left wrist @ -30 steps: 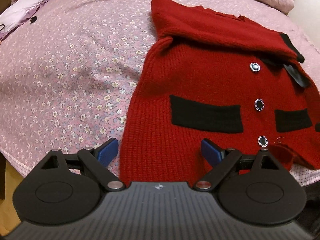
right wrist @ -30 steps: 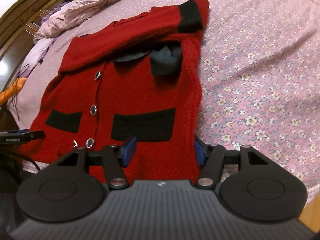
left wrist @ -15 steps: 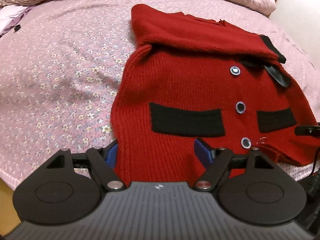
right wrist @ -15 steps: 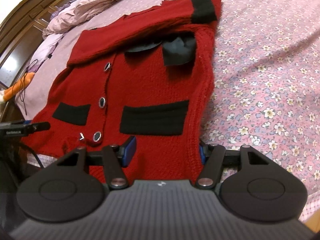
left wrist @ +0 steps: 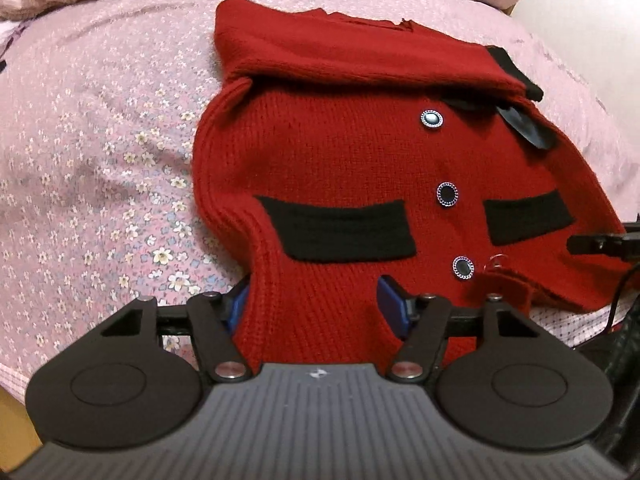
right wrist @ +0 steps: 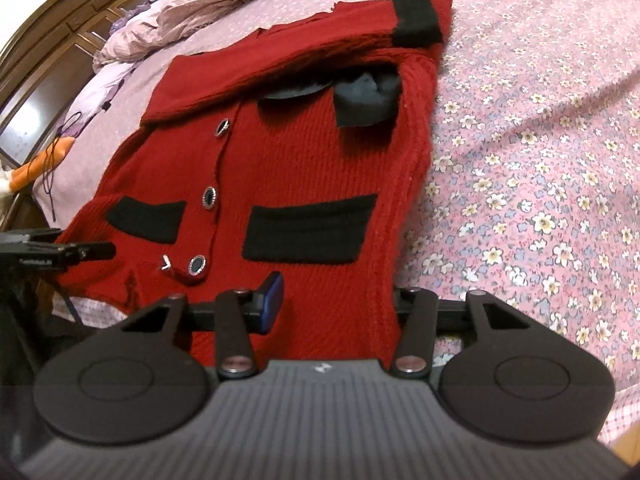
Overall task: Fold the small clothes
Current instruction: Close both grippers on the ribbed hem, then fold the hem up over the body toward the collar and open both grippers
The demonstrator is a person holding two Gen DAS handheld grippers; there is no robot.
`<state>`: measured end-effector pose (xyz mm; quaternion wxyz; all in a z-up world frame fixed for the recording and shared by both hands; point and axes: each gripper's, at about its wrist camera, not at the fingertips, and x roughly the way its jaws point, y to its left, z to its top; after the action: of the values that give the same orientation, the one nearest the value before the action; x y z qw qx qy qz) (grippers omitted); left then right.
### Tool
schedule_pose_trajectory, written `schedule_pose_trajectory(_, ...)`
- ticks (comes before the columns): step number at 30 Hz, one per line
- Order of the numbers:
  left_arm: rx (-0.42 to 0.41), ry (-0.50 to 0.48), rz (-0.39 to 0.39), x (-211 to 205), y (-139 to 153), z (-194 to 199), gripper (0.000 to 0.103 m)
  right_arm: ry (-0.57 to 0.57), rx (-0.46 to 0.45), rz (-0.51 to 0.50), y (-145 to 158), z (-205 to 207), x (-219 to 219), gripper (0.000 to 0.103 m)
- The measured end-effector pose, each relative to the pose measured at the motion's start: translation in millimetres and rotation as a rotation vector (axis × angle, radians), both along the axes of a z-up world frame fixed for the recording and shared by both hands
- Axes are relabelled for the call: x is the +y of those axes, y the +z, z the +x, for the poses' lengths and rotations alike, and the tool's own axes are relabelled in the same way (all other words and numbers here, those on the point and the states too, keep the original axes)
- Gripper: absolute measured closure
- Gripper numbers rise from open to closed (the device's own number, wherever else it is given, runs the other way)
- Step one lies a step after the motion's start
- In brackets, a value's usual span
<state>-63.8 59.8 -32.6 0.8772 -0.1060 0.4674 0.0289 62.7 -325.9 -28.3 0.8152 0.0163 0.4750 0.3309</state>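
Left tool (left wrist: 316,306) and right tool (right wrist: 334,300), jaws partly apart and just been closing, each straddle a bottom corner of the red cardigan (left wrist: 352,168); whether the pads already press the knit cannot be told. Beyond the tools, the cardigan lies flat, sleeve (right wrist: 320,44) folded across the top, on the floral bed (left wrist: 100,140).

Warm, dim indoor light falls evenly over your two views, casting only soft shadows under the folded sleeve of the red cardigan (left wrist: 340,152). Fisheye distortion bows the bed (right wrist: 540,128) at the edges. The knit stays fairly sharp, while the near black housing blurs. No glare shows anywhere.
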Motion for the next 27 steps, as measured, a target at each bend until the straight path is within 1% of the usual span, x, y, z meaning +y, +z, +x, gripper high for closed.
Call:
schedule_pose_trajectory(3, 0.005, -0.008, -0.014, 1.7, -3.2, 5.0, 0.034, 0.011, -0.003, -0.007, -0.5, -1.4, 0.5, 0.055)
schedule_pose_trajectory(4, 0.003, -0.005, -0.03, 3.4, -4.3, 7.1, 0.034, 0.013, -0.004, -0.009, -0.8, -1.6, 1.1, 0.064)
schedule_pose_trajectory(5, 0.0, 0.004, -0.052, 5.9, -5.4, 9.0, 0.035, 0.009, 0.0, -0.012, -1.4, -0.6, 2.0, 0.08)
schedule_pose_trajectory(6, 0.0, 0.014, -0.08, 9.2, -6.1, 12.5, 0.05, 0.0, 0.013, -0.01, -2.7, 2.9, 2.1, 0.088)
schedule_pose_trajectory(7, 0.003, 0.028, -0.101, 12.5, -6.6, 16.4, 0.059, -0.009, 0.023, 0.003, -3.4, 6.9, 1.7, 0.092)
schedule_pose_trajectory(8, 0.008, 0.044, -0.12, 15.8, -7.0, 21.2, 0.07, -0.014, 0.03, 0.026, -2.7, 10.8, 1.4, 0.093)
schedule_pose_trajectory(9, 0.005, 0.056, -0.139, 18.8, -6.8, 25.5, 0.078, -0.018, 0.033, 0.059, -0.3, 15.5, 0.8, 0.093)
schedule_pose_trajectory(11, -0.018, 0.065, -0.171, 22.6, -2.6, 32.2, 0.081, -0.016, 0.02, 0.112, 7.9, 21.4, 1.4, 0.093)
schedule_pose_trajectory(15, -0.104, 0.053, -0.196, 24.1, 20.0, 41.3, 0.083, -0.015, -0.032, 0.206, 28.5, 32.7, 5.8, 0.093)
schedule_pose_trajectory(21, -0.228, 0.059, -0.2, 26.7, 59.8, 64.7, 0.083, -0.061, -0.082, 0.279, 45.9, 57.7, 11.1, 0.093)
schedule_pose_trajectory(27, -0.297, 0.108, -0.218, 36.8, 84.2, 81.3, 0.083, -0.125, -0.104, 0.379, 59.3, 79.6, 9.3, 0.093)
